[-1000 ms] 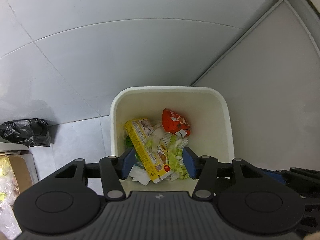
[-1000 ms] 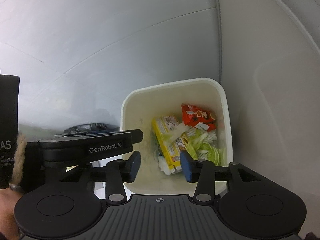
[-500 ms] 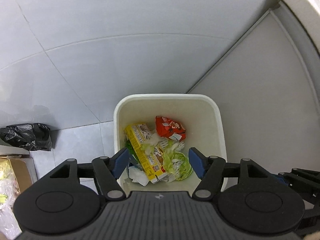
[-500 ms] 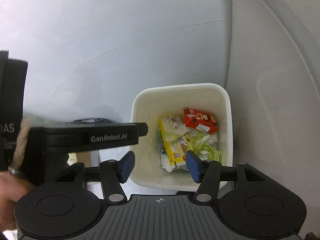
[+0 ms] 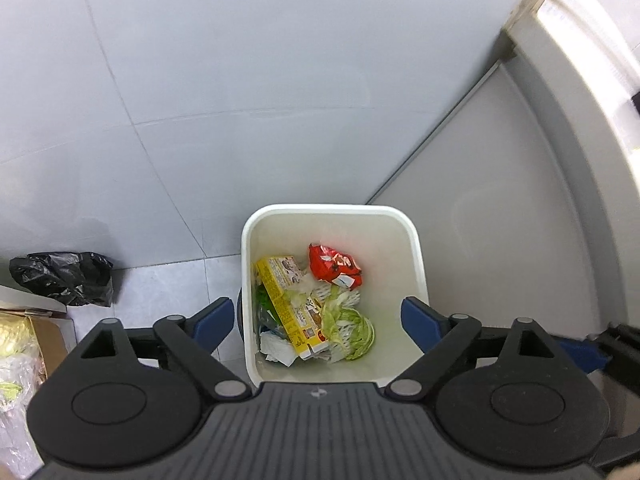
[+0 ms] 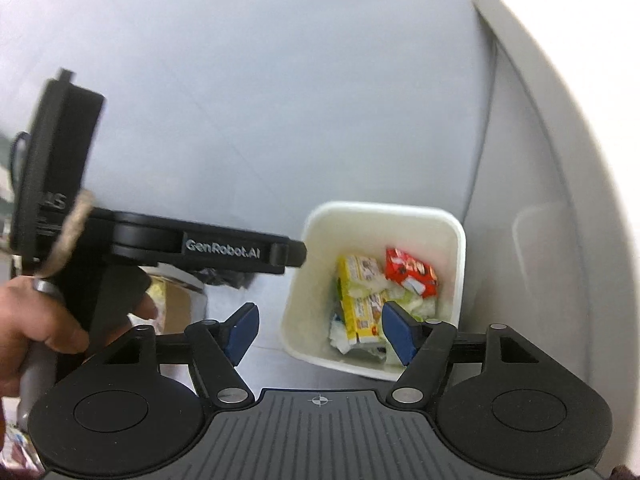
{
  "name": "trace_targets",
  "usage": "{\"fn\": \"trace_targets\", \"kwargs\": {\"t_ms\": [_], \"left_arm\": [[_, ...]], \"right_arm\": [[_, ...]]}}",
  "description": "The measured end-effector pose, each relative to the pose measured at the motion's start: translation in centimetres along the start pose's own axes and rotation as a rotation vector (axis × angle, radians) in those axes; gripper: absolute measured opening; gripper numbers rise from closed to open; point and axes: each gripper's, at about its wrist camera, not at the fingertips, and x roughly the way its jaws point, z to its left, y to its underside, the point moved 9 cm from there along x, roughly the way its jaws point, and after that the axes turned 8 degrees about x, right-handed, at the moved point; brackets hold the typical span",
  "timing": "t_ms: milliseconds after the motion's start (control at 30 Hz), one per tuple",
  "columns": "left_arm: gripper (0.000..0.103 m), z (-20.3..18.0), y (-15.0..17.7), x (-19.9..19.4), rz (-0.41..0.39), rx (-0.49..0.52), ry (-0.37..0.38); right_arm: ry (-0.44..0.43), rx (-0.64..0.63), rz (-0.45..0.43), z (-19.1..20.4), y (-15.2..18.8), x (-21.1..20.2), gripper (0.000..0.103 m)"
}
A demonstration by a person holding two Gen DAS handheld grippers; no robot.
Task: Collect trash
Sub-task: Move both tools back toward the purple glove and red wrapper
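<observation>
A white square trash bin (image 5: 416, 256) stands on the floor in a corner, also in the right wrist view (image 6: 460, 248). Inside lie a yellow carton (image 5: 288, 300) (image 6: 356, 300), a red snack wrapper (image 5: 334, 266) (image 6: 410, 270), green lettuce leaves (image 5: 352, 326) and crumpled white paper (image 5: 276, 350). My left gripper (image 5: 318, 322) is wide open and empty, high above the bin. My right gripper (image 6: 320, 332) is open and empty, above the bin's left side. The left gripper's black body (image 6: 224, 252) shows in the right wrist view, held by a hand.
A black plastic bag (image 5: 64, 278) lies on the floor left of the bin. A cardboard box (image 5: 44, 336) with clear packaging sits at the far left. Grey walls stand behind and to the right of the bin. A white edge (image 5: 580, 40) runs along the upper right.
Both grippers have risen away from the bin, which looks smaller now. The left jaws have opened wider. The right gripper has shifted left, its jaws slightly wider.
</observation>
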Motion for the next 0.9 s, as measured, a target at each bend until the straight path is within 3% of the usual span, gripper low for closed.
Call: {"fn": "trace_targets", "kwargs": {"t_ms": [200,500,767,900], "left_arm": [[0.098,-0.6,-0.5,-2.6,-0.054,-0.023,0.000],[0.101,-3.9,-1.4,-5.6,-0.124,0.008,0.017],[0.102,-8.4,-2.8,-8.9,-0.196,0.054,0.043],[0.102,-11.8,-3.4,-10.7,-0.230,0.129,0.064]], "right_arm": [[-0.001,-0.021,-0.125,-0.4,-1.5,-5.1,0.077],[0.096,-0.050,-0.340,-3.8,-2.6,-12.3,0.090],[0.169,-0.084,-0.443,-9.7,-1.0,-16.2,0.095],[0.231,-0.058,-0.487,-14.2,-0.3,-18.3,0.095]]}}
